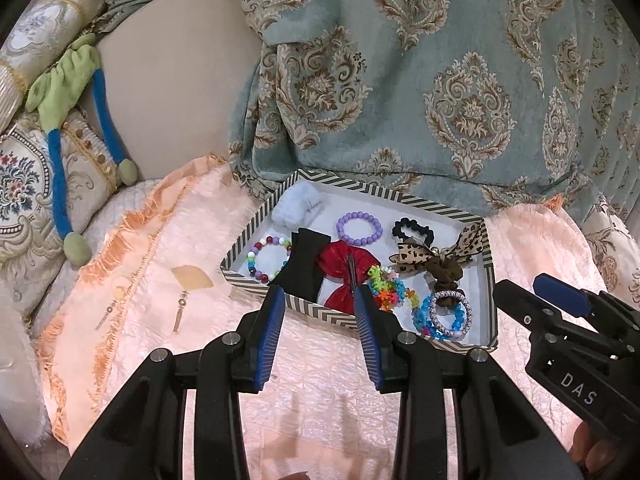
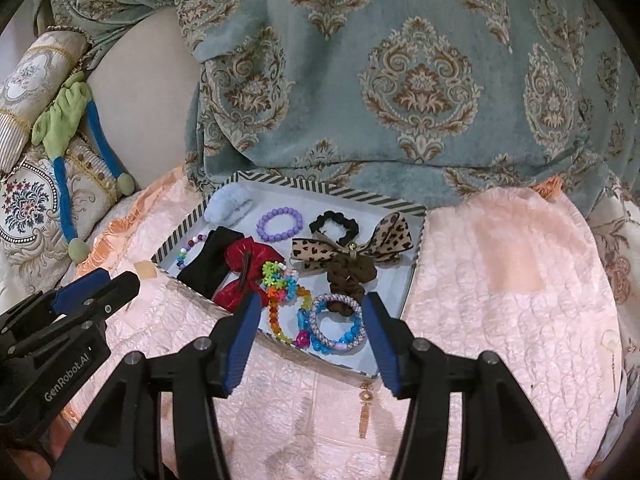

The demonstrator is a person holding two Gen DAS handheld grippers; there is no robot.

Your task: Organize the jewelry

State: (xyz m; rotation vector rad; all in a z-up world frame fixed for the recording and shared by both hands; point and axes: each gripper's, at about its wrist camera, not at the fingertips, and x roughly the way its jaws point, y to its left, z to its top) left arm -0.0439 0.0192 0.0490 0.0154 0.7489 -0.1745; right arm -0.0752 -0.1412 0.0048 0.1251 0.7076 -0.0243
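A striped-rim tray (image 1: 256, 220) lies on the pink bedcover and holds a purple bead bracelet (image 1: 359, 228), a black scrunchie (image 1: 412, 231), a leopard bow (image 1: 440, 252), a red bow (image 1: 344, 276), a black bow (image 1: 304, 260) and blue bracelets (image 2: 336, 328). My left gripper (image 1: 319, 294) hovers open over the tray's near-left edge, with nothing between its pads. My right gripper (image 2: 311, 300) hangs open above the blue bracelets, gripping nothing. Two dangling earrings (image 1: 180, 312) lie on the cover left of the tray. Another earring (image 2: 365, 408) lies in front of the tray.
A patterned teal blanket (image 1: 440, 80) rises behind the tray. Embroidered cushions (image 1: 24, 184) and a green-and-blue plush toy (image 1: 60, 92) sit at the left. A beige card (image 1: 192, 276) lies by the tray's left corner. Pink bedcover (image 2: 500, 280) spreads to the tray's right.
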